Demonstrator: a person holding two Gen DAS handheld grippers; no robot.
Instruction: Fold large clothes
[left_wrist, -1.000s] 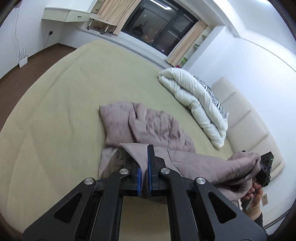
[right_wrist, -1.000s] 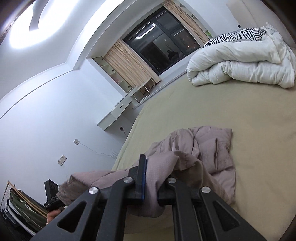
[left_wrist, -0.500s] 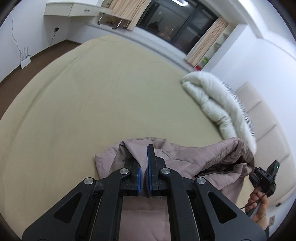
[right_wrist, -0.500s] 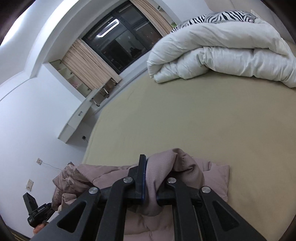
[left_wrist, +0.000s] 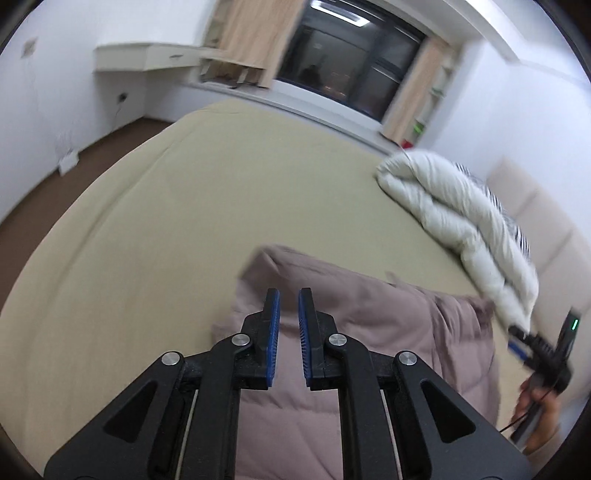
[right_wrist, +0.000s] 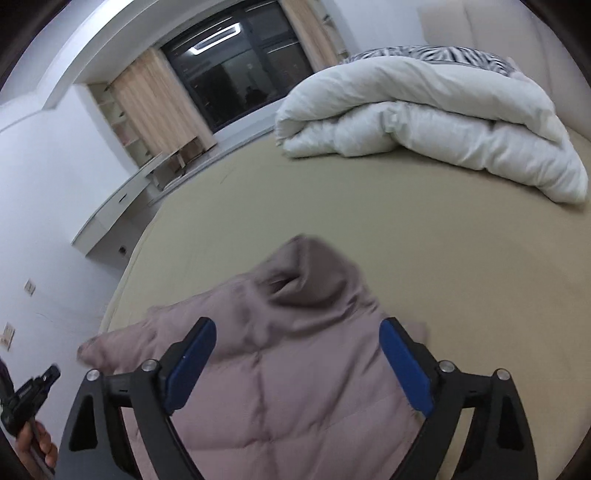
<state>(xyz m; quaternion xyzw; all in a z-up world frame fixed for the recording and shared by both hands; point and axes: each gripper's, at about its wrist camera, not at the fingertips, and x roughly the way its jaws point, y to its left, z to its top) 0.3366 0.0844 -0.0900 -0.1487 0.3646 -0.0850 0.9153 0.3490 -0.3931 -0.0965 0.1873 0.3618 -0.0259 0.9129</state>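
Currently, scene: a bedroom, with a wide bed under a tan sheet filling both wrist views.
Garment: a mauve quilted jacket lies on the near part of the bed, directly below and ahead of both grippers; its far edge is bunched into a raised fold in the right wrist view.
Left gripper: jaws opening, with a narrow gap between the blue pads. No fabric sits in the gap; the jacket lies beneath the fingers, and the pads press on nothing.
Right gripper: jaws opening and spread wide, blue pads well apart. The jacket surface shows between and below the fingers, but neither pad presses on it.
Right hand: visible at the right edge of the left wrist view, wrapped around the handle of its gripper.
Left hand: visible at the lower left edge of the right wrist view, on the handle of its gripper.
Duvet: a white folded duvet rests on the far side of the bed, well apart from the jacket, with a zebra-striped item on top of it.
Background: a dark window flanked by beige curtains; a white wall-mounted desk beside them.
Image quality: motion blur softens the jacket edges in both views.
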